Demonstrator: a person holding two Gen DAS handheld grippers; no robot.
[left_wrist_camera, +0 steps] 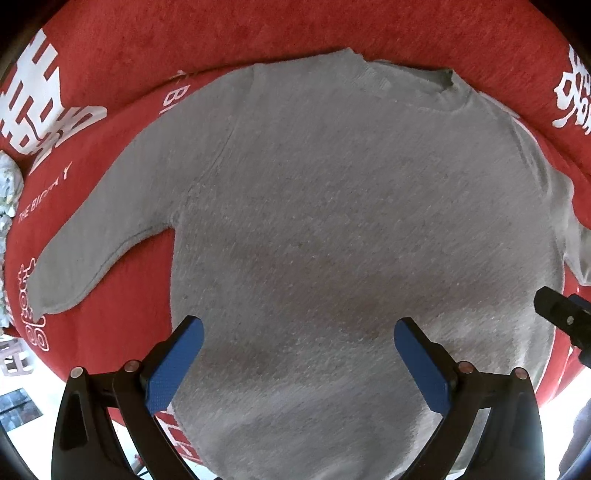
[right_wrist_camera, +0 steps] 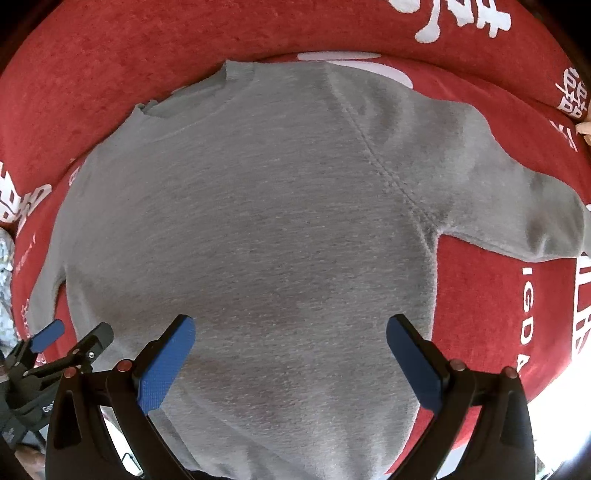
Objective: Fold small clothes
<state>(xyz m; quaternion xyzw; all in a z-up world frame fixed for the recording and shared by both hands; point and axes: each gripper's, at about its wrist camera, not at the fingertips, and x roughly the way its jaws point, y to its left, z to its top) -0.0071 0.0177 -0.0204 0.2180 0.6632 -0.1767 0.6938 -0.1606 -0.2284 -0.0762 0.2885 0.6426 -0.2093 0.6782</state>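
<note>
We've got a red cloth (left_wrist_camera: 332, 33) with white lettering covering the surface, and the grey sweater (left_wrist_camera: 351, 221) is spread flat on it, neck away from us, both sleeves out to the sides. Our left gripper (left_wrist_camera: 299, 328) and right gripper (right_wrist_camera: 291, 325) hover over its lower part, fingers spread wide, gripping nothing at all.

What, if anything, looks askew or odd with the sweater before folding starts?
Nothing stands out. The grey sweater lies flat on the red cloth, both sleeves spread outward, collar away from the grippers. Left gripper and right gripper are open above the hem, holding nothing.
</note>
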